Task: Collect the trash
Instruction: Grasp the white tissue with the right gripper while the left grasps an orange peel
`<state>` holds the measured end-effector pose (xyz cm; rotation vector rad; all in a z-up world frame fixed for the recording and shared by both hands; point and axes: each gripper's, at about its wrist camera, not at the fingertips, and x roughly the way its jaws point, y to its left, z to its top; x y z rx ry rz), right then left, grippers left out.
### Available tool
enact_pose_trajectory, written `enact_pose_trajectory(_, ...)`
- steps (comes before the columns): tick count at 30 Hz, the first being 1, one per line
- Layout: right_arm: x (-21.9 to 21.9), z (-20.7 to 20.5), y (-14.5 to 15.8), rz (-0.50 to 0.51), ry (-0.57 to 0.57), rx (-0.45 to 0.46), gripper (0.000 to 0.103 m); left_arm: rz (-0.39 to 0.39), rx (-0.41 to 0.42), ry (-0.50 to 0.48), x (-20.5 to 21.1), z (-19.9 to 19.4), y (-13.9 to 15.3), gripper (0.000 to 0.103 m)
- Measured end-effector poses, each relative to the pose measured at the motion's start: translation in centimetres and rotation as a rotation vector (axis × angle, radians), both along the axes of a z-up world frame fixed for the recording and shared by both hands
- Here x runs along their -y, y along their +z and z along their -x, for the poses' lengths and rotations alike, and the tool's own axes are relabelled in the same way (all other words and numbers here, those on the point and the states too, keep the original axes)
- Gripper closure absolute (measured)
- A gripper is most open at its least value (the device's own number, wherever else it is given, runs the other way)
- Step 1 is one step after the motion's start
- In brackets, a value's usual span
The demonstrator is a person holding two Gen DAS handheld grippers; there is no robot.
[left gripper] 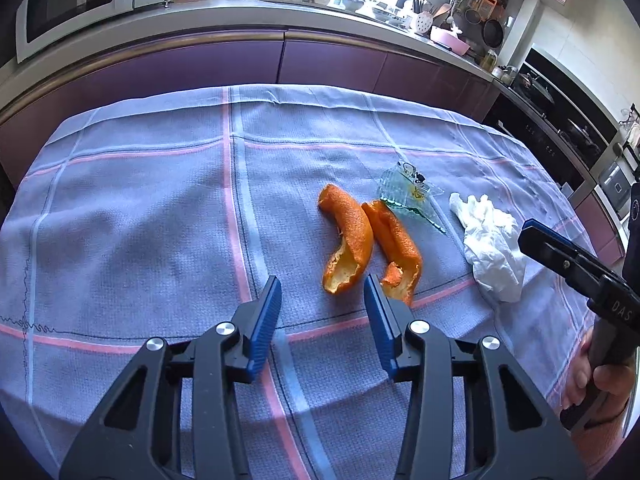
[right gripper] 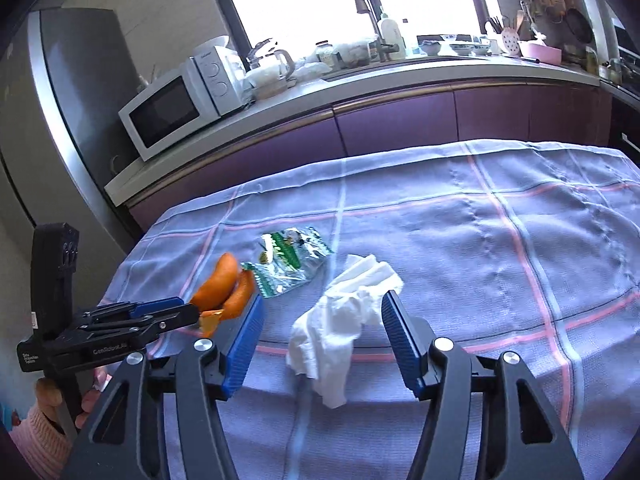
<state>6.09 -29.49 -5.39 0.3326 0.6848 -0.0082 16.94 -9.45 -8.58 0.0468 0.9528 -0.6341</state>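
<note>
Nothing is collected yet, as far as these views show. All your trash lies loose on the checked cloth [left gripper: 160, 208] that covers the worktop: two pieces of orange peel [left gripper: 348, 244] side by side and touching, a torn clear-and-green wrapper [left gripper: 408, 192] just behind them with one corner at the peel, and a crumpled white tissue [right gripper: 340, 320] a little to the right of those.

Your right claw [right gripper: 322, 328] has its blue pads spread wide, one on each side of the tissue, which sits between them but is not pinched; whether the pads touch the cloth cannot be told. Your left claw [left gripper: 322, 300] is likewise spread and holds nothing, its tips just short of the near ends of the peel, the right pad close beside the right-hand piece.

So you appear to be at the very first pick, likely tissue on the right and peel on the left. All four bits remain to be lifted, and the wrapper has no claw near it. No bin or bag shows in either view, so where they go is not visible.
</note>
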Motion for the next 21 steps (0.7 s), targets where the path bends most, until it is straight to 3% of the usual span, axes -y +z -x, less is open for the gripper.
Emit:
enact_pose_trajectory(4,0.9,-1.1,-1.2,-0.003,-0.014,-0.039,0.044,-0.014,0.006,0.003,0.6,-0.2,-0.2,0.061)
enact_pose_trajectory(7,1.2,-1.4,-1.9,-0.022,-0.011,-0.057,0.047,-0.015,0.002,-0.006,1.1,-0.3,-0.3,0.071)
enact_pose_trajectory(9,1.4,-1.4,-2.2,-0.036,-0.008,-0.065,0.056,-0.012,-0.003,-0.017,1.3,-0.4,-0.4,0.082)
enact_pose_trajectory(13,1.7,-1.1,-2.1,-0.061,-0.012,-0.057,0.07,-0.016,0.012,-0.015,1.3,-0.1,-0.3,0.085)
enact_pose_trajectory(15,1.9,-1.0,-2.1,-0.079,-0.011,-0.049,0.085,-0.01,0.013,-0.013,1.1,0.0,-0.3,0.086)
enact_pose_trajectory(18,2.2,-0.5,-2.0,-0.11,-0.01,-0.036,0.094,0.0,0.016,-0.011,0.7,0.3,-0.2,0.087)
enact_pose_trajectory(21,2.5,0.0,-1.7,-0.148,-0.005,-0.014,0.096,0.013,0.024,-0.009,0.0,0.7,0.2,0.088)
